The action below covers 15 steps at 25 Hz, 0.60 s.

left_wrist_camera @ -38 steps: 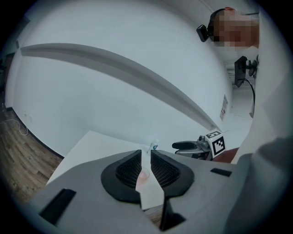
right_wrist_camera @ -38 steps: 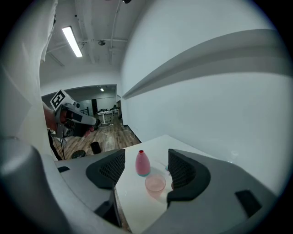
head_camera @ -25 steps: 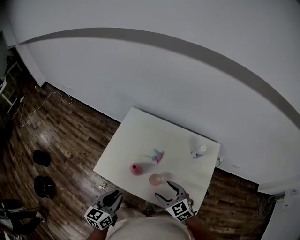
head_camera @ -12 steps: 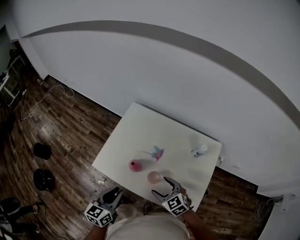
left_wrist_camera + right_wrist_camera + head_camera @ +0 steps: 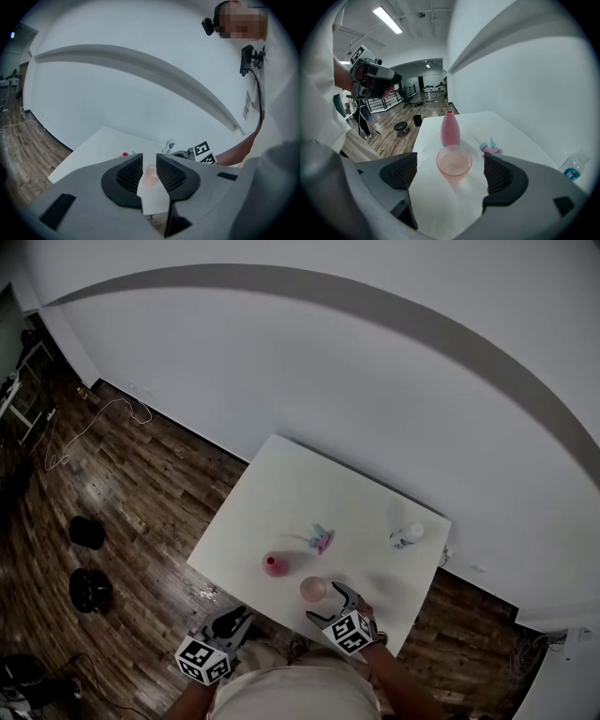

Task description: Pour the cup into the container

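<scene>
Pouring unstarted: right gripper [image 5: 450, 172], jaws just opened wide, empty, faces translucent pink plastic cup [image 5: 454, 161]; left gripper [image 5: 149, 164] slightly apart, empty.

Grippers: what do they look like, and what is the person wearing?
Both the left gripper and the right gripper have grey bodies with two broad jaws lined with dark, mesh-textured pads. Each carries a white cube with black square markers. The person wears a light top.

Grey fingers [image 5: 502, 178] — black-and-white marker cubes [image 5: 349, 634]
</scene>
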Motion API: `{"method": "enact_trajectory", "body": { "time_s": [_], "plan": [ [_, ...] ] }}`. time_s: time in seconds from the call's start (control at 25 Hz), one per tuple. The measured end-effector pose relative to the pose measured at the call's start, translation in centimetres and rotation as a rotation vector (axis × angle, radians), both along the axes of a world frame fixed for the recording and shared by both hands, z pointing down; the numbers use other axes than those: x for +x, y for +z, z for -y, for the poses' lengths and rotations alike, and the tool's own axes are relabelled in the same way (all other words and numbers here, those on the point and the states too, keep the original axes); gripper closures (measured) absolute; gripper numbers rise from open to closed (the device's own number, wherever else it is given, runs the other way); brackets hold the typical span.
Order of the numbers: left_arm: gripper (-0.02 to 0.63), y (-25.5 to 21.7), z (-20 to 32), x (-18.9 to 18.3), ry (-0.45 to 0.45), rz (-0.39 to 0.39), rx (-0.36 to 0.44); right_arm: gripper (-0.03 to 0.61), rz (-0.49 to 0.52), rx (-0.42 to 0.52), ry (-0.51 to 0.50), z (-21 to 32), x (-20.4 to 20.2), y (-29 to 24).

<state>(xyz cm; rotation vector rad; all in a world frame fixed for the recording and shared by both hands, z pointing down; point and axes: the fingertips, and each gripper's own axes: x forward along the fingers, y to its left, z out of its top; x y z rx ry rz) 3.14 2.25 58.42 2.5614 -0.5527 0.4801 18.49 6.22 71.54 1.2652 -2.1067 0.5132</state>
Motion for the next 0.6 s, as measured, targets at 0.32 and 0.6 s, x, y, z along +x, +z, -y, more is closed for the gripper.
{"method": "enact_trajectory", "body": {
  "time_s": [0.32, 0.6],
  "plan": [
    [0.532, 1.1, -0.1, 0.3, 0.022, 0.036, -0.015, 0.153, -0.036, -0.036, -0.026, 1.0, 0.0, 4.0],
    [0.531, 1.6, 0.0, 0.0, 0.016, 0.059, -0.027, 0.155, -0.065, -0.048, -0.053, 1.8, -0.6, 6.3]
  ]
}}
